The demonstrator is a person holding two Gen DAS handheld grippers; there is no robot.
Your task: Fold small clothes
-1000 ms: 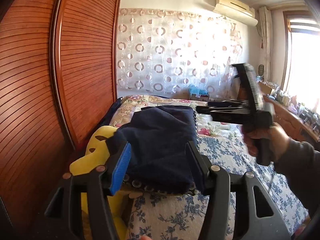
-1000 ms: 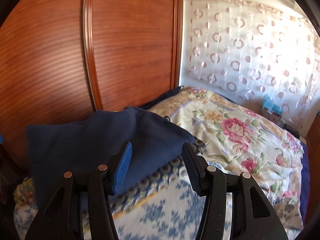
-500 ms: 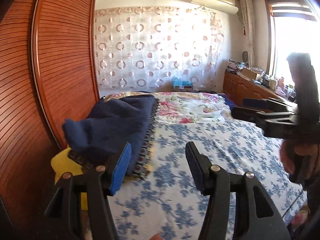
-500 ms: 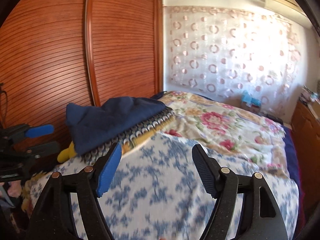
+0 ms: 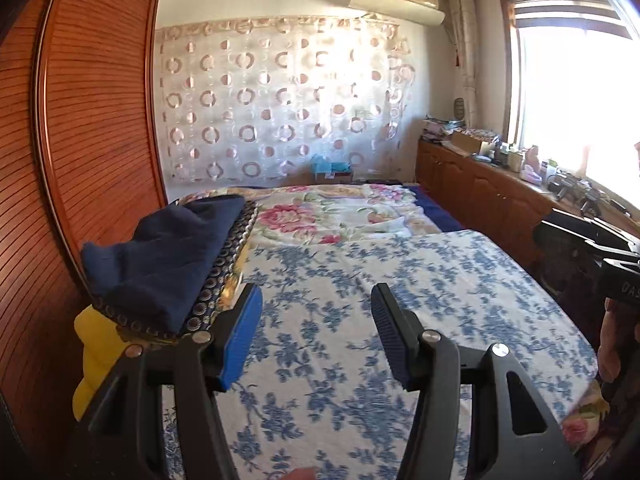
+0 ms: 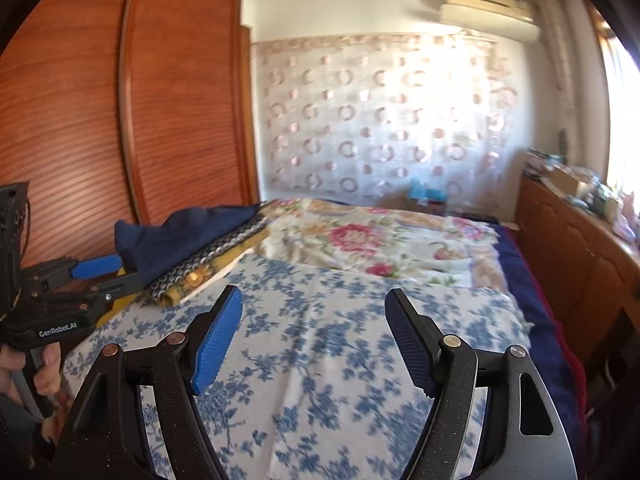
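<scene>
— Progress? The navy garment (image 5: 168,256) lies folded on a stack at the left of the frame, on the bed (image 5: 360,312).

— Fingers? The left gripper (image 5: 316,336) and right gripper (image 6: 314,340) both gape, holding nothing, over bare floral sheet at lower centre.

— What remains? No unfolded clothes show, so this piece looks done.

Sunlit bedroom: slatted wooden wardrobe (image 5: 80,128), circle-patterned curtain (image 5: 280,100), bright window (image 5: 572,108).
</scene>
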